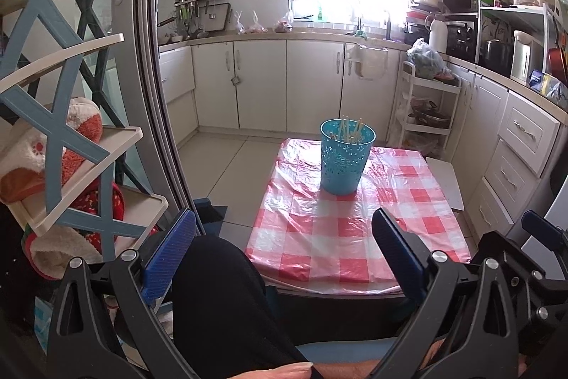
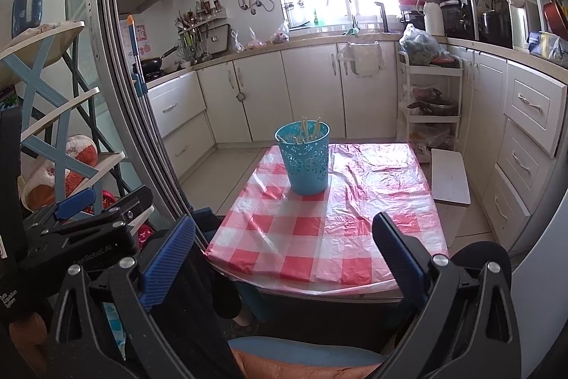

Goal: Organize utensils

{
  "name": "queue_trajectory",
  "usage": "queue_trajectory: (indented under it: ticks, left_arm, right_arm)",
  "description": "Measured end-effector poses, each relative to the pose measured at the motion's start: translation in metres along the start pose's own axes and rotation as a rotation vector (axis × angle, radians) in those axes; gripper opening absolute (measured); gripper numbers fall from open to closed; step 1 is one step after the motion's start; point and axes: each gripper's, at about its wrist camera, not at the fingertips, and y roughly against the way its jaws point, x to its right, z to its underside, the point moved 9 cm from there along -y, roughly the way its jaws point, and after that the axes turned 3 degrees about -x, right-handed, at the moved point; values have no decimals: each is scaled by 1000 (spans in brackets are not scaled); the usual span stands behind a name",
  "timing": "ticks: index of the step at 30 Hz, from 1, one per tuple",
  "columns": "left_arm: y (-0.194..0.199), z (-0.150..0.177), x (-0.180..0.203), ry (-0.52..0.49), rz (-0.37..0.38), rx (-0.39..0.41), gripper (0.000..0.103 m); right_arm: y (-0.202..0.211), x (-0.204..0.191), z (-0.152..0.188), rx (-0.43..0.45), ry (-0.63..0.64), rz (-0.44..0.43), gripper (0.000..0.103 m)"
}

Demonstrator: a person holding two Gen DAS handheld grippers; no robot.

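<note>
Your left gripper point(image 1: 284, 247) is spread wide with nothing between its blue-padded fingers point(image 1: 169, 254), held low and back from the near edge of the table point(image 1: 355, 288), over a dark-clothed leg point(image 1: 220, 301). Your right gripper point(image 2: 284, 251) is equally wide and empty, also short of the table's near edge; in its view the left gripper's black body shows at the left side, so the two sit side by side. Ahead of both, a pink-and-white checked plastic cloth point(image 1: 319, 237) covers the small table, and on its far half stands a turquoise perforated holder point(image 1: 343, 155), upright, well apart from either gripper. Pale chopsticks point(image 1: 349, 129) stand inside it, their ends poking just above the rim; how many there are cannot be told. Just right of the table a white stool point(image 2: 450, 176) sits on the floor. To the left is a shelf rack point(image 1: 64, 144) with blue cross braces holding soft toys, and white kitchen cabinets point(image 1: 259, 84) run along the back.
</note>
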Motion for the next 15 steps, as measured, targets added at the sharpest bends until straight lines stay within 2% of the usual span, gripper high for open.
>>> queue_trajectory:
  ticks: [15]
  left_arm:
    - [4, 1, -2, 1, -6, 7, 96]
  right_arm:
    - [3, -2, 0, 1, 5, 2, 96]
